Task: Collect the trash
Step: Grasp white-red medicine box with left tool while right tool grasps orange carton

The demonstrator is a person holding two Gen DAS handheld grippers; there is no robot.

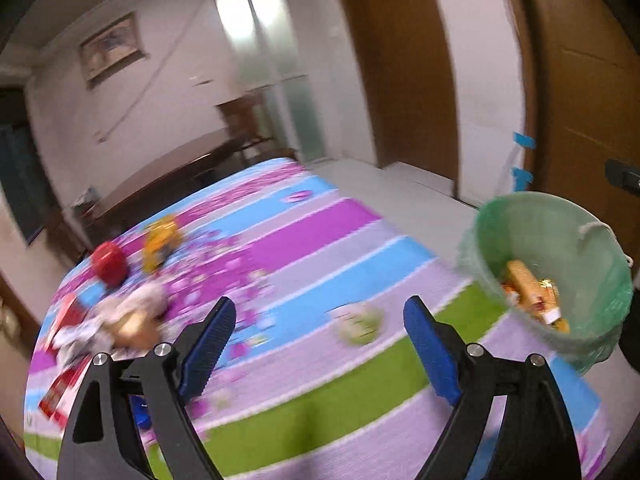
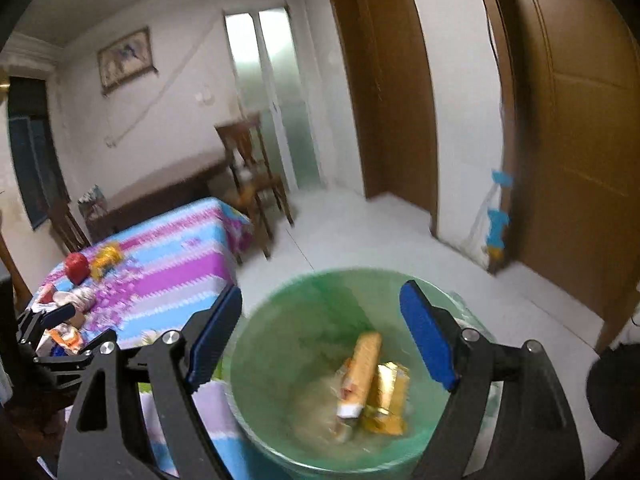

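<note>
Blurring table litter (image 1: 120, 320); bin (image 2: 288, 320) base cut off.

The striped table (image 1: 320, 248) is viewed from above between the left jaws. The green bin (image 2: 320, 300) is seen closely between the right jaws. Table, bin and the far doors (image 2: 384, 92) are shared.
</note>
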